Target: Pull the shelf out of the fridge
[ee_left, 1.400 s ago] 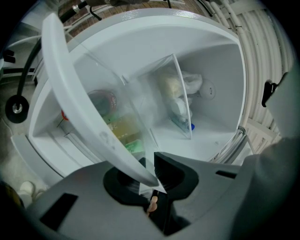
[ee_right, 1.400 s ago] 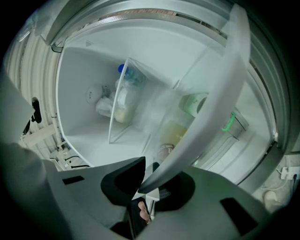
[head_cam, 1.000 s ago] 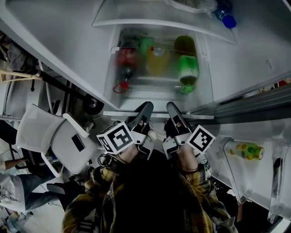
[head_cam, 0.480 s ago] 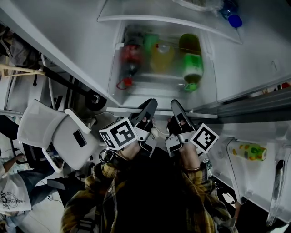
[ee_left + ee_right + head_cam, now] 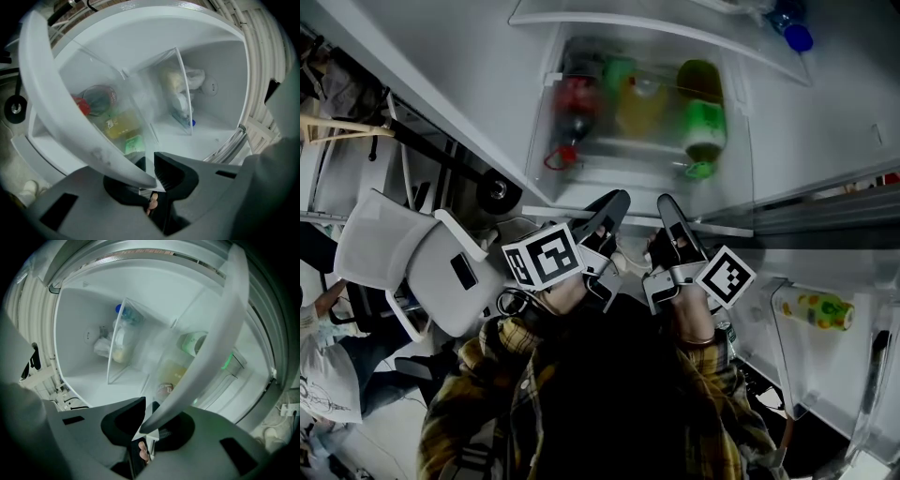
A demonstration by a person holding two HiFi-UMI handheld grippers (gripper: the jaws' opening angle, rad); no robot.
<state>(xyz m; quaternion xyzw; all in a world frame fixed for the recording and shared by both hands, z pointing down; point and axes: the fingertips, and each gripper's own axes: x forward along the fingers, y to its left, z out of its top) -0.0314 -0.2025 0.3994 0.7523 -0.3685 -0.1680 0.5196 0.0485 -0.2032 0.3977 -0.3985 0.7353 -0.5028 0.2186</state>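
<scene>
At the open fridge (image 5: 469, 84), seen from above, the person leans in with both arms in plaid sleeves (image 5: 502, 375) and holds the two grippers side by side, close together but apart, at the front of the shelf (image 5: 562, 210). It is a clear, bin-like shelf with a white front rim, and it sits low in the fridge under a glass shelf (image 5: 609, 21), its rim facing the person. The left gripper (image 5: 149, 166) has its jaws closed on the white rim, which runs between them as a curved band up to the upper left of the left gripper view. The right gripper (image 5: 147, 416) grips the same rim in the same way, with the band rising from between its jaws to the upper right of its view. Lying inside the shelf are a red bottle (image 5: 574, 103), a yellow bottle (image 5: 639, 105) and a green bottle (image 5: 705, 122), side by side behind the clear front wall; they look blurred. A bottle with a blue cap (image 5: 794, 30) lies on the glass shelf above. At the person's left stands a white chair (image 5: 403, 267), and at the right the fridge door (image 5: 853, 309) carries a small yellow patterned bottle (image 5: 811, 307).
</scene>
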